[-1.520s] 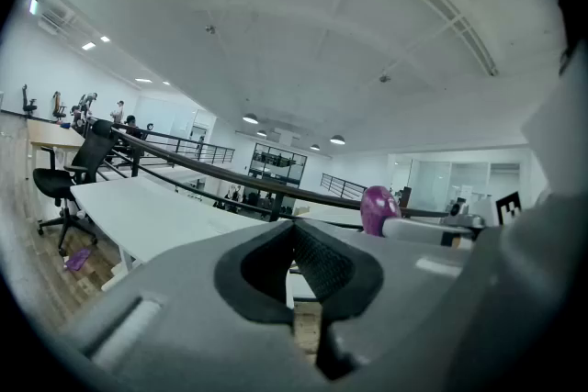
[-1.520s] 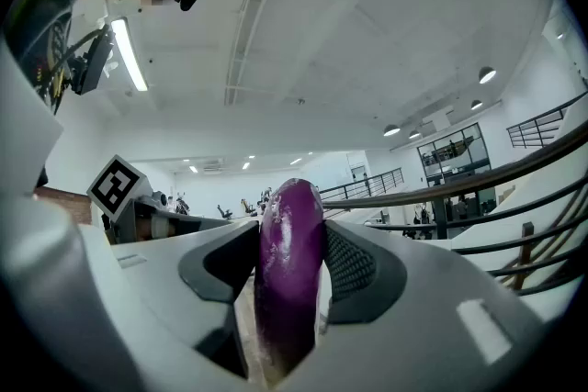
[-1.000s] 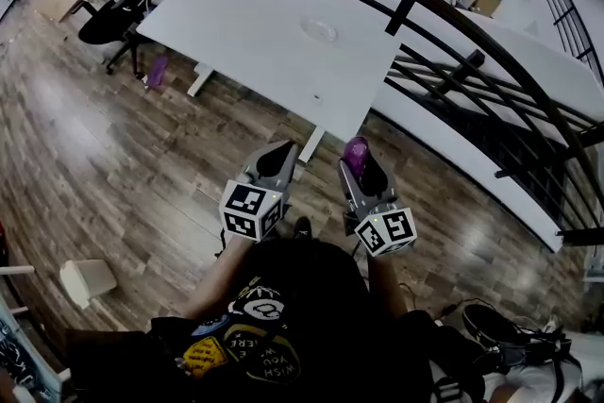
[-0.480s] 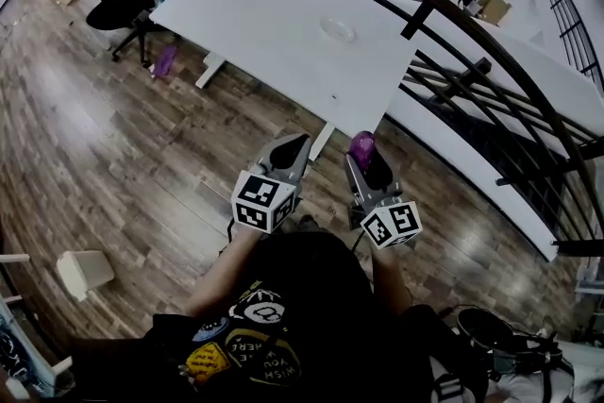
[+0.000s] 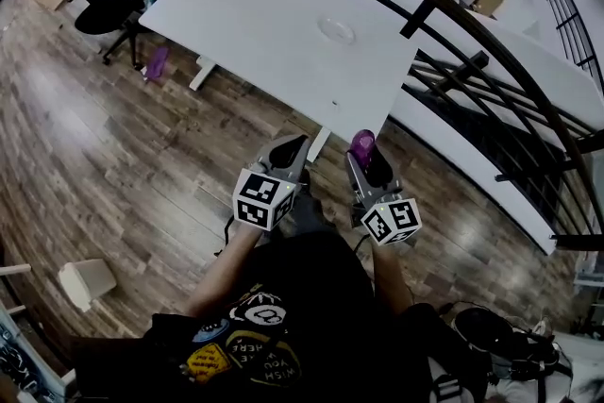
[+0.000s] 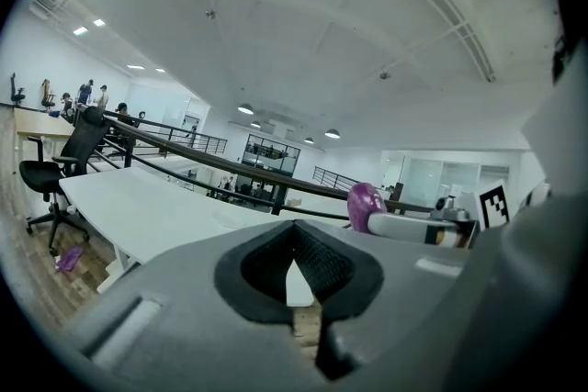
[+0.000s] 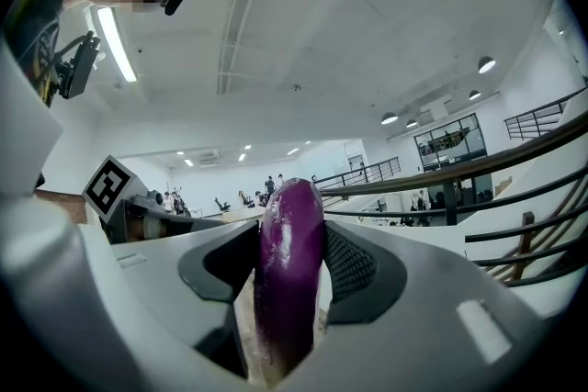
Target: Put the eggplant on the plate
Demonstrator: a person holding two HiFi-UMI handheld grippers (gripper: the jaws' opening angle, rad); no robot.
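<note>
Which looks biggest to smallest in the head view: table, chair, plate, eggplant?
1. table
2. chair
3. plate and eggplant: about alike. The eggplant is nearer the camera and only its end shows, so I won't rank these two.

Hidden: eggplant (image 7: 289, 271) base, within jaws; plate (image 5: 338, 30) faint, tiny.

The plate (image 5: 338, 30) lies on the table (image 5: 245, 14), ahead of the eggplant (image 5: 361, 142) in the right gripper (image 5: 367, 161).
</note>
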